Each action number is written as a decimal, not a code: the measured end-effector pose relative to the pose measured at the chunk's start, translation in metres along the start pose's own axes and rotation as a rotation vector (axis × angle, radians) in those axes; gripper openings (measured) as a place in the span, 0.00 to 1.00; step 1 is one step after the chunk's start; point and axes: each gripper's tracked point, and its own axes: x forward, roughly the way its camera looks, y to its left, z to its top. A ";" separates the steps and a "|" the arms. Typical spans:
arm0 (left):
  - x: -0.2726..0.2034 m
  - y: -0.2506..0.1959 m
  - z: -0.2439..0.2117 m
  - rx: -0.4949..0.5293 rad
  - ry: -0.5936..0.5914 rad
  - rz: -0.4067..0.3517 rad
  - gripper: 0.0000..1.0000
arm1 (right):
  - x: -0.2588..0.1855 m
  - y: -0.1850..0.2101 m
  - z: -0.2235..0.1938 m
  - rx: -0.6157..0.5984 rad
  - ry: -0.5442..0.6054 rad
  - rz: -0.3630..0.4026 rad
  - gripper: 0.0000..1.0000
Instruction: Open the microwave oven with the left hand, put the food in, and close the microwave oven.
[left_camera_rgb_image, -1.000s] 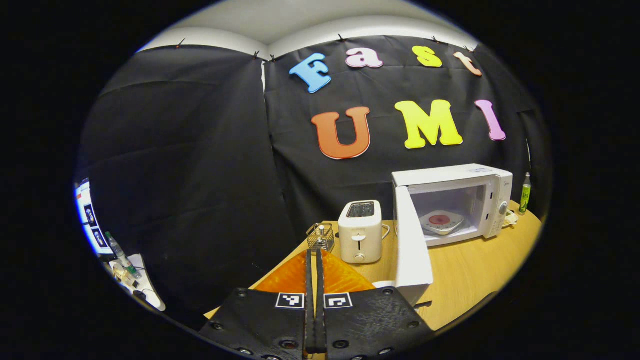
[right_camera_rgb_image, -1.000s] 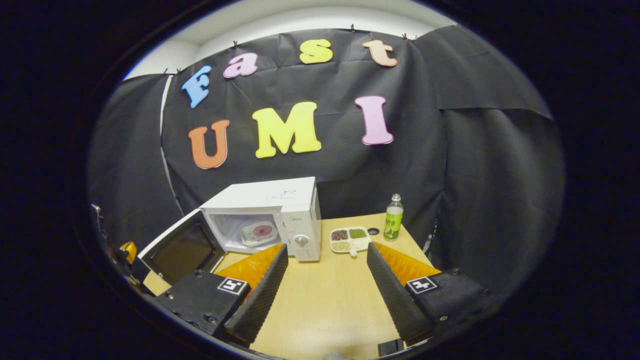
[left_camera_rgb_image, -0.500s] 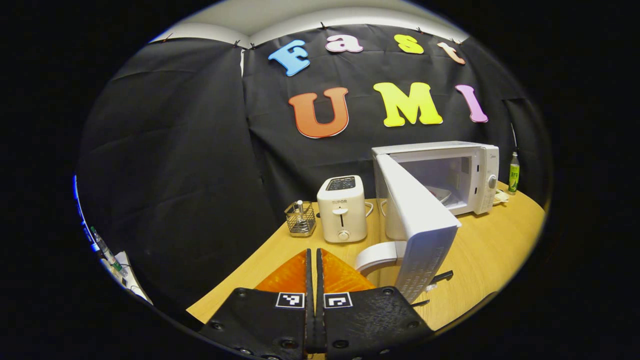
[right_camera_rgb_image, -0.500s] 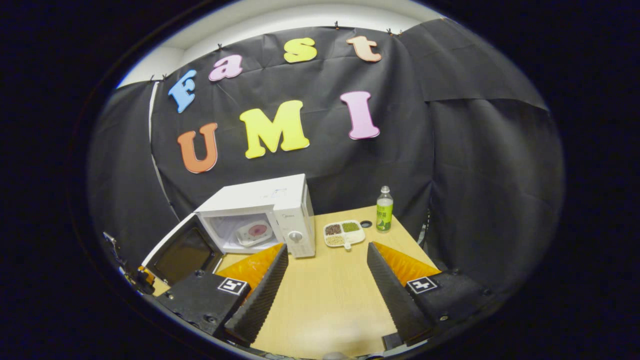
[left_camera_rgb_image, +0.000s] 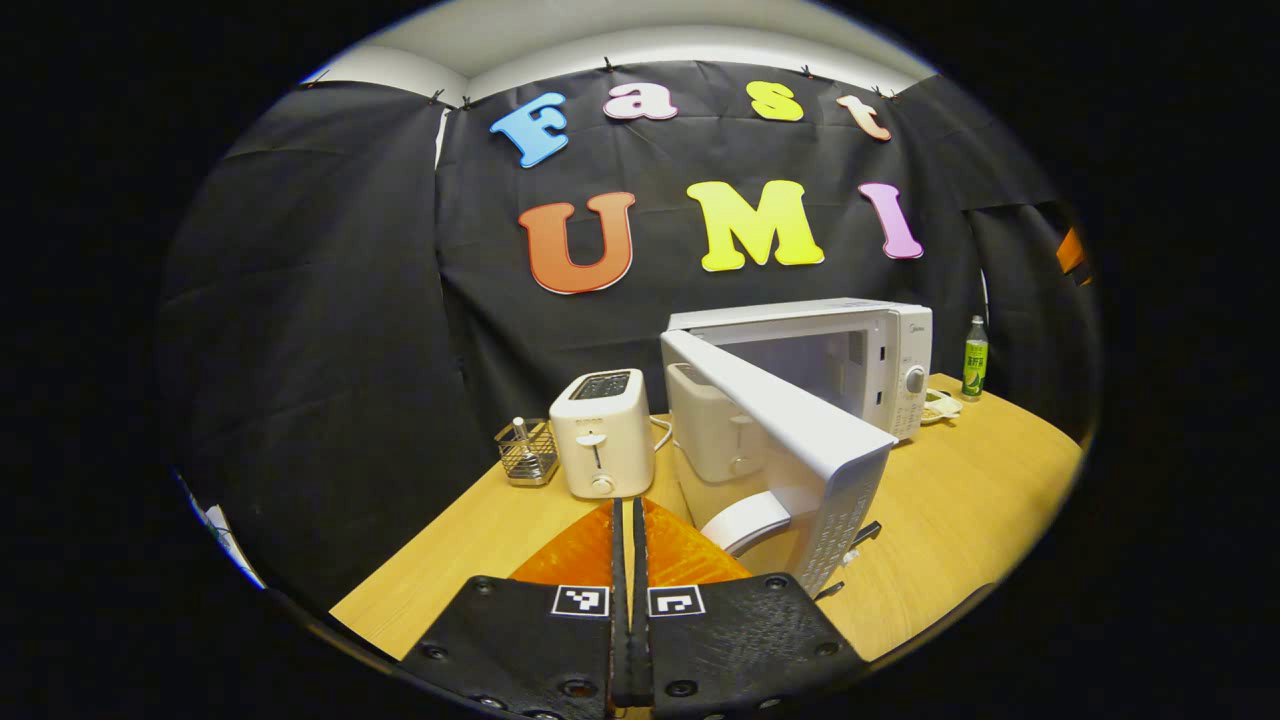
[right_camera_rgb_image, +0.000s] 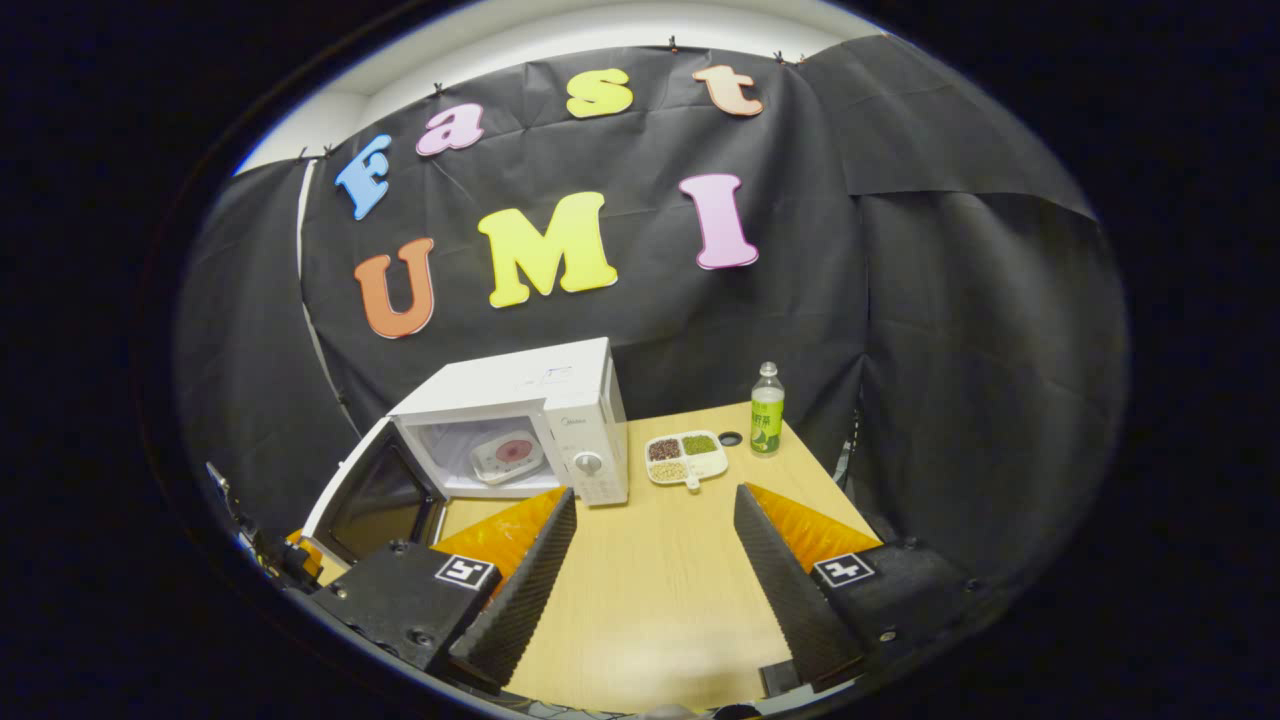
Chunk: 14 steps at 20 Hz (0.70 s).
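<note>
The white microwave (right_camera_rgb_image: 520, 400) stands at the back left of the wooden table (right_camera_rgb_image: 650, 590) with its door (right_camera_rgb_image: 375, 490) partly swung out. Inside it lies a white plate with a red centre (right_camera_rgb_image: 506, 455). A divided food tray (right_camera_rgb_image: 686, 459) with beans rests on the table just right of the microwave. My right gripper (right_camera_rgb_image: 652, 495) hangs open over the table in front of both, holding nothing. My left gripper (left_camera_rgb_image: 628, 508) is shut with nothing between its fingers, just left of the door's outer face (left_camera_rgb_image: 790, 440), which mirrors the toaster.
A white toaster (left_camera_rgb_image: 600, 432) and a small wire basket (left_camera_rgb_image: 527, 452) stand left of the microwave. A green-labelled bottle (right_camera_rgb_image: 766, 410) and a black cap (right_camera_rgb_image: 730, 438) sit near the back right corner. The table's right edge (right_camera_rgb_image: 830, 480) is close to the bottle.
The microwave door has swung from wide open toward the cavity. My left gripper has come round to the door's outer side, still shut. The right gripper has stayed open and barely shifted.
</note>
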 end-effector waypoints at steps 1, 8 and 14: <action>0.001 -0.013 0.002 0.001 -0.003 -0.023 0.00 | 0.000 -0.001 0.001 0.005 -0.004 0.001 1.00; 0.019 -0.095 0.015 0.032 -0.021 -0.162 0.00 | 0.008 -0.015 -0.003 0.012 0.008 -0.004 0.92; 0.046 -0.156 0.028 0.060 -0.042 -0.262 0.00 | 0.019 -0.033 0.003 0.014 0.019 -0.028 0.92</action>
